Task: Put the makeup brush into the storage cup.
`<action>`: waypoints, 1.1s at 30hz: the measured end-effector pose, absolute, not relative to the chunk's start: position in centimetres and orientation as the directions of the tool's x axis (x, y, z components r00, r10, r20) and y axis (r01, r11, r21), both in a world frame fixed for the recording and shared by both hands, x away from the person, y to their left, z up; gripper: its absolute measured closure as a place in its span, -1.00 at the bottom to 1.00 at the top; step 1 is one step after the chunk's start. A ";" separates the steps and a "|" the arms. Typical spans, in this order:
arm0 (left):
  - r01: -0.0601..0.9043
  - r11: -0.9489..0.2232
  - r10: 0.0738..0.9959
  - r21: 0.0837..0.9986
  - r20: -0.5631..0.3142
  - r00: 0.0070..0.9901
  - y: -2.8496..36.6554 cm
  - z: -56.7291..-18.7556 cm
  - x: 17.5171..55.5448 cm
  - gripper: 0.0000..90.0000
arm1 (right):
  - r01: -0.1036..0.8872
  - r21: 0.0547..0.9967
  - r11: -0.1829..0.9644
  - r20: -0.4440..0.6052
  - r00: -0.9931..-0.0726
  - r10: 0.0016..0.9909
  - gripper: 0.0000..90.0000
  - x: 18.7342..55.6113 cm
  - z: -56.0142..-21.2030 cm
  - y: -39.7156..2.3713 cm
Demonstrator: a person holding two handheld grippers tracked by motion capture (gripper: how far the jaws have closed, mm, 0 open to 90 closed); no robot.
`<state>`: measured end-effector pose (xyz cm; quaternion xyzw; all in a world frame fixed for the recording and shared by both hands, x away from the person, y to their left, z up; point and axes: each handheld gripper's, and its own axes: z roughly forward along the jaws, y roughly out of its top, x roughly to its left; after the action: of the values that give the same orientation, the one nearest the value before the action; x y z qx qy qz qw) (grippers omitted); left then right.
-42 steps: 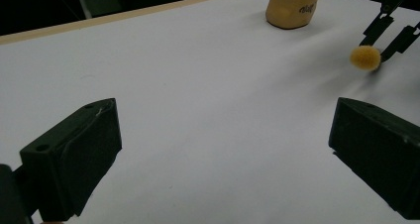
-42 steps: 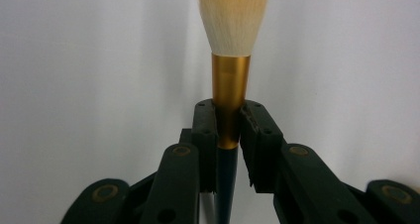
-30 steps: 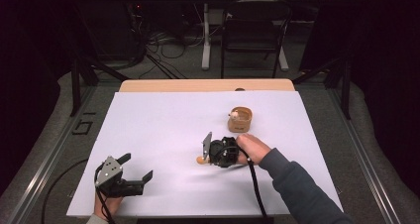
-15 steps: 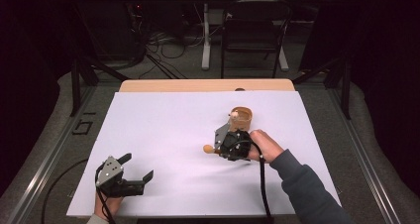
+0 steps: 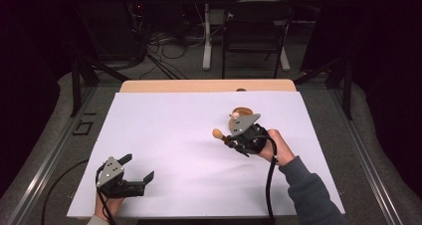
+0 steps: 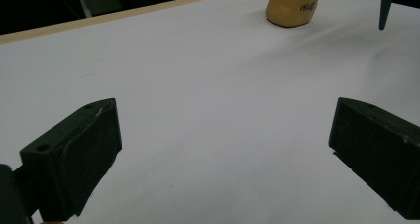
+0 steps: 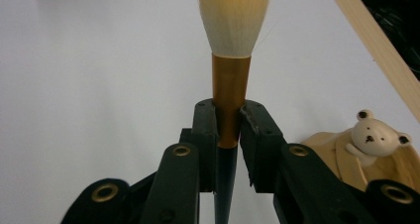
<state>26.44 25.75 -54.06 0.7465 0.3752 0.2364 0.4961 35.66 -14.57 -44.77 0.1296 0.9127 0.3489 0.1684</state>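
The right hand-held gripper (image 5: 226,138) had carried its load across the white-covered worktop (image 5: 164,135) over the last second, travelling toward one o'clock and lifting a little, so that it now hung just beside the pale wooden holder with a small white bear figure on its rim (image 5: 240,114). Its jaws were clamped tight on the copper-coloured ferrule of a make-up brush with a dark handle and a cream bristle head (image 7: 232,45); in the high view the bristle tip pointed toward nine o'clock, with the holder at one o'clock from it. The brush stayed gripped the same way throughout the move.

The left hand-held gripper (image 5: 137,174) had not shifted: it sat at the seven o'clock corner of the worktop, jaws spread wide and holding nothing, well apart from the holder.

Judging by the approach, the carry was nearly done and the work looked to be putting the brush into the holder. The brush still lay roughly level, so it would probably need tipping upright first.
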 end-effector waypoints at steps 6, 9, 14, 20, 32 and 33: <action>0.325 -0.229 0.795 0.917 -0.016 0.606 25.6 -54.0 26.4 -1.00 | 0.142 0.739 0.659 -0.200 -0.887 0.415 0.72 35.6 -44.7 -15.8; 0.325 -0.231 0.795 0.917 -0.014 0.606 25.6 -54.0 26.4 -1.00 | 0.151 0.757 0.636 -0.199 -0.874 0.444 0.72 35.6 -44.7 -16.3; 0.323 -0.230 0.794 0.918 -0.015 0.608 25.7 -54.1 26.5 -1.00 | 0.175 0.771 0.612 -0.185 -0.858 0.479 0.72 35.7 -44.8 -17.0; 0.321 -0.233 0.793 0.918 -0.011 0.609 25.7 -54.1 26.5 -1.00 | 0.204 0.796 0.570 -0.162 -0.835 0.526 0.72 35.9 -44.9 -18.0; 0.323 -0.235 0.792 0.917 -0.012 0.611 25.7 -54.1 26.5 -1.00 | 0.235 0.814 0.531 -0.146 -0.802 0.579 0.72 36.0 -45.0 -19.1; 0.322 -0.236 0.792 0.917 -0.011 0.611 25.7 -54.1 26.5 -1.00 | 0.232 0.817 0.529 -0.151 -0.798 0.584 0.72 36.0 -44.9 -19.1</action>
<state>26.47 25.69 -54.08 0.7492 0.3717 0.2377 0.4940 35.99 -19.13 -44.90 0.2402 0.8490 0.4219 0.2085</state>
